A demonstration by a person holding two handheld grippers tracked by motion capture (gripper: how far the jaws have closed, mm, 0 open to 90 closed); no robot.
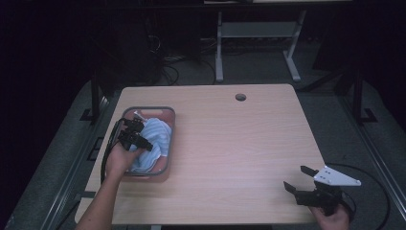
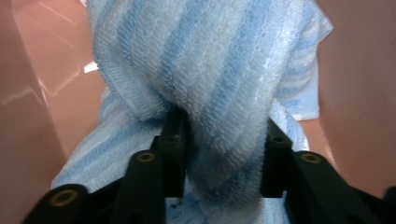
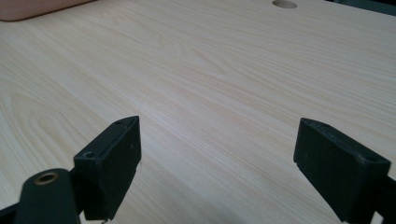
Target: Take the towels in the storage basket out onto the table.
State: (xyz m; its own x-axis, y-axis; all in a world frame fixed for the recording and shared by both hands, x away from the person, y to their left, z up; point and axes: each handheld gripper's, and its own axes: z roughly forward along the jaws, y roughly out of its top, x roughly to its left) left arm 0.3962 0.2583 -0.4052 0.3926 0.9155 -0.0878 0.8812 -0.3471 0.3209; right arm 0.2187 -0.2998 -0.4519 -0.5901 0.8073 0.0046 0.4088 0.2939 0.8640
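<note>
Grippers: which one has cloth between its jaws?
The left gripper, down in the pink tub, pinching the blue striped towel. The right gripper is open over bare table.

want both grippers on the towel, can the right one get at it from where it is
Probably not without a long move: the right gripper sits open at the table's near right corner, while the towel lies in the basin far left, gripped by the left gripper.

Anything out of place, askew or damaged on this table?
Nothing stands out. The blue striped towel lies bunched inside the pink bin at the table's left, with the left claw closed on a fold of it. The right claw is open above bare wood. No spill or damage shows.
</note>
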